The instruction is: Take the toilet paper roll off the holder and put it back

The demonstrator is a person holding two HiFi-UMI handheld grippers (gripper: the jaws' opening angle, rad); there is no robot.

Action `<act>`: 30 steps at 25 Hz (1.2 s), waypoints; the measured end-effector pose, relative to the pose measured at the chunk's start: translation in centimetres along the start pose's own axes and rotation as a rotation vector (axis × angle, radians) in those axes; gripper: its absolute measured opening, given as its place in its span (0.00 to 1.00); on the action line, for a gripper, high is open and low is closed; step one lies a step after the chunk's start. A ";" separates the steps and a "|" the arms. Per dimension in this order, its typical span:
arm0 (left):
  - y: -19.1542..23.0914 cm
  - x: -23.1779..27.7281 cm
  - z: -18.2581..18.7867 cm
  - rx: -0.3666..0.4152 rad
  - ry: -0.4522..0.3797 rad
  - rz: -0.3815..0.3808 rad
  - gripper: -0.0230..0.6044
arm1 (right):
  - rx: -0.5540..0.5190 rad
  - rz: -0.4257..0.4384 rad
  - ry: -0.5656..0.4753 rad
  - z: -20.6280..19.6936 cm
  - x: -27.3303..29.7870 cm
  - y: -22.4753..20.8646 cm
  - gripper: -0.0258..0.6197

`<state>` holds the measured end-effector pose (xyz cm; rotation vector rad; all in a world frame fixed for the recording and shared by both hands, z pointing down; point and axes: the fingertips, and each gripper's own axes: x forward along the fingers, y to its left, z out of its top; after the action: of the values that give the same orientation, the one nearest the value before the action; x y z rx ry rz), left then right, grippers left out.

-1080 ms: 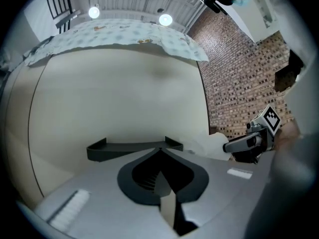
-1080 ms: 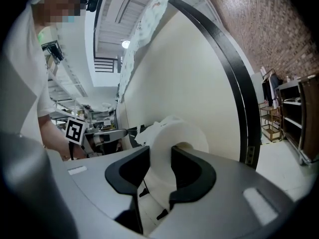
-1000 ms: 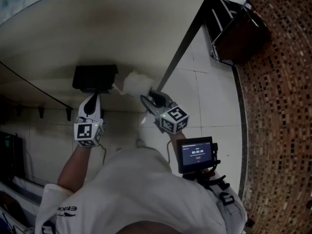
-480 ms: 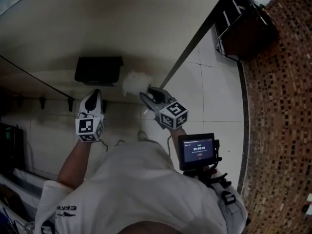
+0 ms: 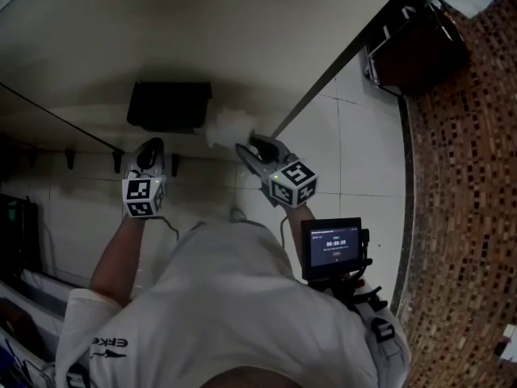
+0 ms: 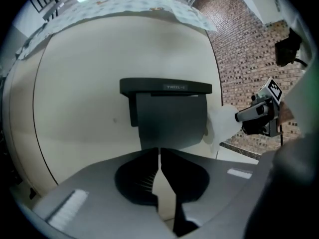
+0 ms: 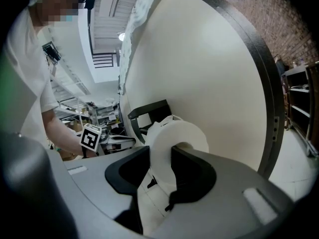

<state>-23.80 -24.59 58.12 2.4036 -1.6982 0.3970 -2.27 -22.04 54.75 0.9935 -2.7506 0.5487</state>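
- Cream curved wall is filling the background, with the black holder (image 5: 170, 106) mounted on it and floor tiles (image 5: 355, 136) running off toward 3 o'clock.
- We are seeing the left gripper (image 5: 150, 153) dropping away from the holder's lower edge, where it sat a second ago. It is now hanging at the holder's 6 o'clock, clear of it.
- Its claw is pressing together on nothing.
- The right gripper (image 5: 252, 148) is hardly shifting. Its claw is pinching the roll (image 5: 228, 128) by its wall, with one jaw seeming to sit in the core.
- The roll is hanging in the air just at the holder's 3 o'clock, and we are judging it to be off the holder.
- We are reading this as the left hand being done with the holder, so the return is falling to the right hand.
- Both forearms are reaching forward, with the grippers pointing at the wall and tipping slightly down.
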 end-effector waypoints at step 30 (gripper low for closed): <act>-0.1 0.7 -1.5 0.209 0.123 -0.277 0.27 | 0.034 0.116 -0.022 -0.1 0.9 0.4 0.27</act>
<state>-23.67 -24.72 59.71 2.6490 -1.3068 0.6924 -3.20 -22.25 54.97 0.8554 -2.8411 0.6081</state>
